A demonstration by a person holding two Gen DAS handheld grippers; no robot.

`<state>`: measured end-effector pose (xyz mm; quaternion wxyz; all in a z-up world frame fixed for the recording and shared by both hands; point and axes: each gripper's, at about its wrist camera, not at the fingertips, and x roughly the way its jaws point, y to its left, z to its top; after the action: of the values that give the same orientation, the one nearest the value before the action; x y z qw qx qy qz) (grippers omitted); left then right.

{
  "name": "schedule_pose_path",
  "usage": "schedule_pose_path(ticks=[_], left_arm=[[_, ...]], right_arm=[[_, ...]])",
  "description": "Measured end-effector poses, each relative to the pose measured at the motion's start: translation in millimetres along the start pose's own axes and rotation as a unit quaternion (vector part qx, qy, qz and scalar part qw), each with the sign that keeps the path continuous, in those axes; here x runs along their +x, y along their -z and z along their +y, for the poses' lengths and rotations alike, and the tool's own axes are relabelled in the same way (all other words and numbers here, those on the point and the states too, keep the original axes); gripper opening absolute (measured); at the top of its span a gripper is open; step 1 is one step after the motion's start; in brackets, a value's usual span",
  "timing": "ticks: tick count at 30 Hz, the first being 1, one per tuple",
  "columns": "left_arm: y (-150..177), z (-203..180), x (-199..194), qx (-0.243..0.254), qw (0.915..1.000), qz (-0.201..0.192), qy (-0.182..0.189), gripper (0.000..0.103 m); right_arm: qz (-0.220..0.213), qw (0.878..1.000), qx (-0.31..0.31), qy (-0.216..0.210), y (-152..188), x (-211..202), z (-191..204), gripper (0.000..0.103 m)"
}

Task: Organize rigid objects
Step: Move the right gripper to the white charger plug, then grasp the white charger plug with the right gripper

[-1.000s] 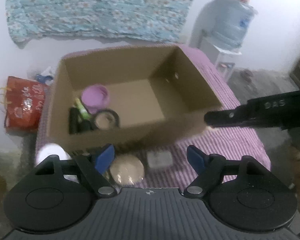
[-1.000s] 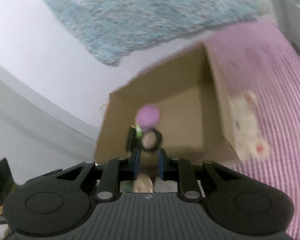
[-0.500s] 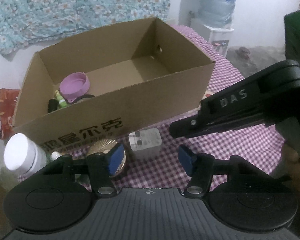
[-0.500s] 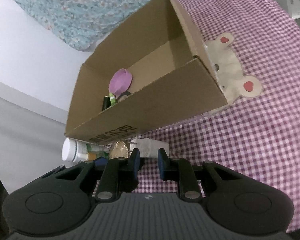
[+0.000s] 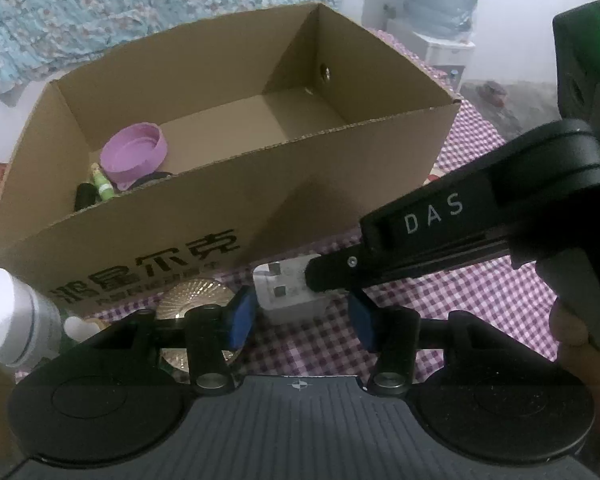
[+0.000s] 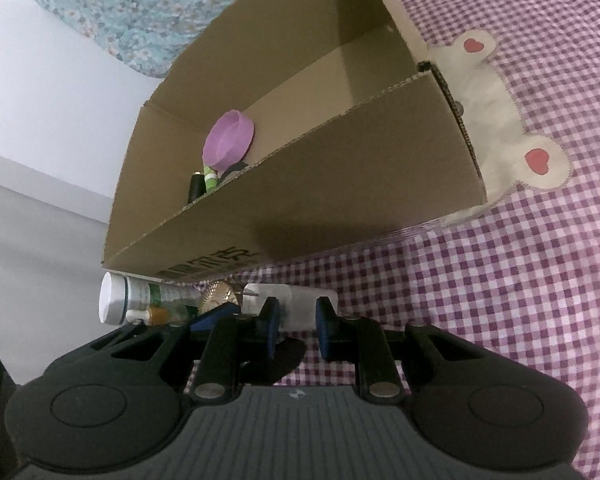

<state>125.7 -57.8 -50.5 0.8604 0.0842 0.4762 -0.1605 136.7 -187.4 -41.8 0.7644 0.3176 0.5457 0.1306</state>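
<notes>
A white plug adapter (image 5: 288, 292) lies on the checked cloth just in front of the cardboard box (image 5: 220, 216). My left gripper (image 5: 302, 322) is open, its blue pads either side of the adapter's near end. My right gripper (image 6: 296, 330) is open with a narrow gap, right behind the adapter (image 6: 296, 300); its black fingers (image 5: 420, 236) reach the adapter from the right in the left wrist view. The box holds a purple lid (image 5: 134, 156), a green tube and a black item.
A gold ribbed disc (image 5: 196, 296) and a white-capped bottle (image 5: 8, 316) lie left of the adapter, with a small dropper bottle (image 6: 148, 314). A bear patch (image 6: 496, 120) is on the cloth at the box's right end. A water dispenser (image 5: 440, 20) stands beyond the table.
Both grippers have dropped from above the box to the cloth in front of it and closed in on the white adapter. The left jaws have narrowed a little.
</notes>
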Motion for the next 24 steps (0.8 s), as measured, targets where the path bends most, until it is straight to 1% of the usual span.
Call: schedule_pose_path(ticks=[8, 14, 16, 17, 20, 24], left_arm=[[0, 3, 5, -0.014, 0.9999, 0.001, 0.005, 0.052], [-3, 1, 14, -0.014, 0.9998, 0.013, -0.001, 0.052], [-3, 0, 17, -0.014, 0.9998, 0.017, -0.003, 0.052], [-4, 0, 19, -0.014, 0.9997, 0.019, -0.004, 0.051], [-3, -3, 21, -0.008, 0.9997, 0.019, -0.016, 0.043], [-4, -2, 21, -0.014, 0.9996, 0.020, -0.013, 0.043]], right_arm=[[0.001, 1.000, -0.004, -0.006, -5, 1, -2, 0.022], [0.004, 1.000, 0.003, -0.012, -4, 3, -6, 0.027], [0.004, 1.000, 0.001, -0.011, -3, 3, -7, 0.031], [0.004, 1.000, 0.002, -0.012, -3, 3, -7, 0.031], [0.005, 1.000, 0.003, -0.016, -4, 4, -9, 0.033], [0.005, 1.000, -0.006, -0.013, -2, 5, -5, 0.033]])
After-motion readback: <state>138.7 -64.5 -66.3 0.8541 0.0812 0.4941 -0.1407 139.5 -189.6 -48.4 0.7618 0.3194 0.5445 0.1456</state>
